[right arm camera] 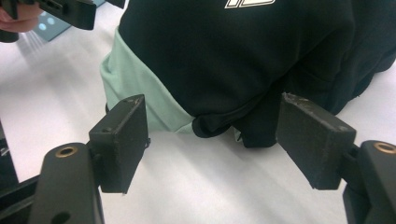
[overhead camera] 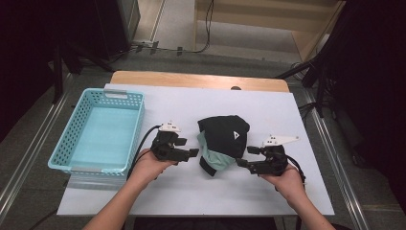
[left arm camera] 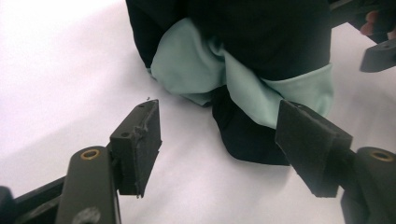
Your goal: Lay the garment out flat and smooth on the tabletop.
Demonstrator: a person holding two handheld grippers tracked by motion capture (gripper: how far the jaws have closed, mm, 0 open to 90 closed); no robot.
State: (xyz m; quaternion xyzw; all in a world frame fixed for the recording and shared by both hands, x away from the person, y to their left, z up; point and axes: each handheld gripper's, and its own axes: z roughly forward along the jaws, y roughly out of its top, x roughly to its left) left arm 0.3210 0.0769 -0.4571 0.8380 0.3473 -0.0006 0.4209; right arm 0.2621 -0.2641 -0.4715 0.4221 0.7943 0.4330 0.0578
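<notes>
High view: hands flanking garment

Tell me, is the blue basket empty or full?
Empty: the blue basket shows its bare floor in the high view, with nothing inside.

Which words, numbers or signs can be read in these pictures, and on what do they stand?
No word or number can be read.
White triangle mark, no letters: on the black garment, seen from the high view.
White print at the top edge of the right gripper view: cut off, unreadable.
</notes>
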